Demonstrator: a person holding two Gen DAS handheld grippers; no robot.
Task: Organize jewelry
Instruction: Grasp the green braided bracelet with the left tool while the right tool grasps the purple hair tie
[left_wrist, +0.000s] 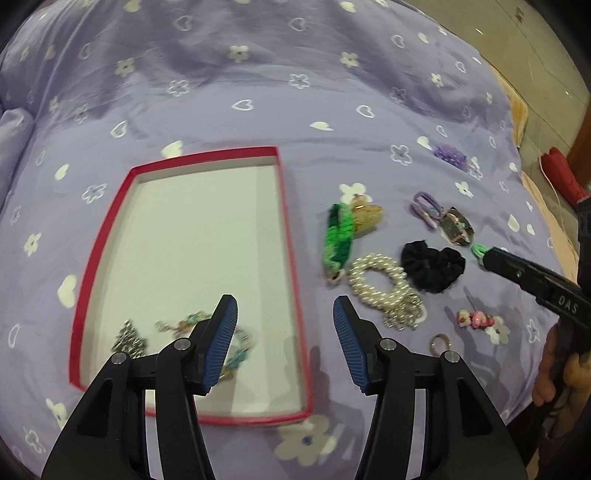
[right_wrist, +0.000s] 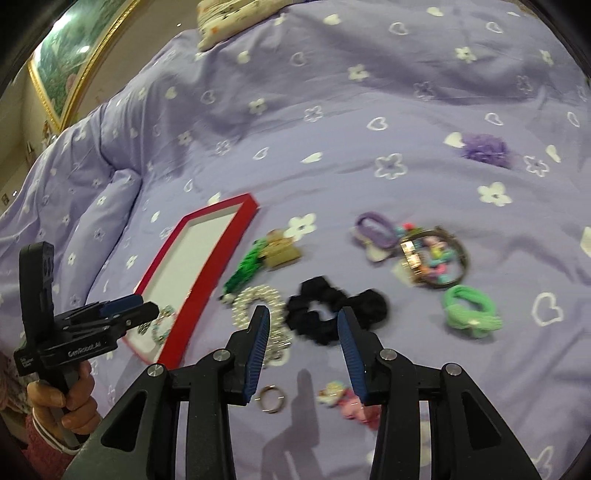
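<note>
While both our grippers, left (left_wrist: 284, 343) and right (right_wrist: 303, 349), hover parted and empty, the jewelry waits between the red tray (left_wrist: 291, 258) and the black scrunchie (right_wrist: 332, 314), where our right jaws might snag neighbouring pearl bracelets (right_wrist: 258, 306).

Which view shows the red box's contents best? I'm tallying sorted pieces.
Left wrist: it looks down into the red box, showing chains by the near end. Right wrist sees the box obliquely, contents mostly behind the left claw.
</note>
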